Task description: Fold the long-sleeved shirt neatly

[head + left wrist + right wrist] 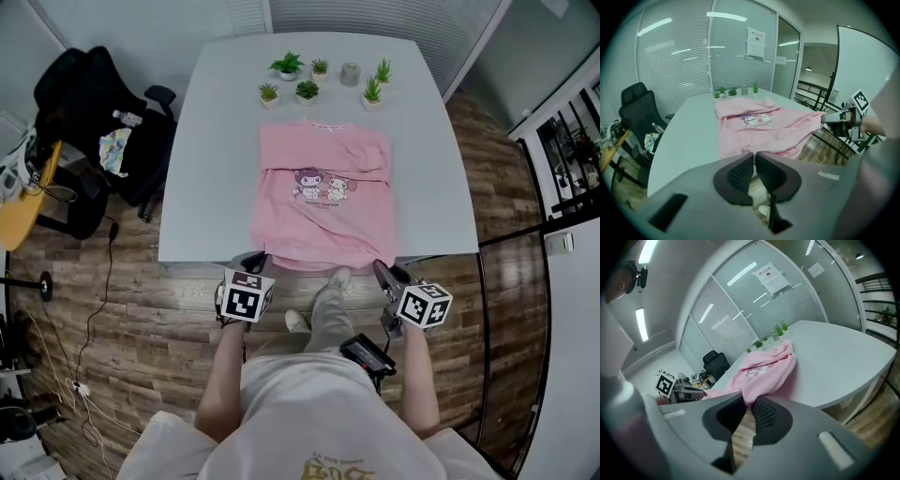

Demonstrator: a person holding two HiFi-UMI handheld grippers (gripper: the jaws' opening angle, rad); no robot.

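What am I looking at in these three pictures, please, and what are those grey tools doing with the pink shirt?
There is no robot here: a person holds a two-jaw gripper in each hand. One picture comes from a camera on the person's head, looking down. The other two come from cameras riding on the grippers, each looking along its own jaws. A pink shirt with a cartoon print lies on the white table, and small potted plants stand along the far edge. The left gripper and the right gripper are each shut on the shirt's near hem, one at each corner.
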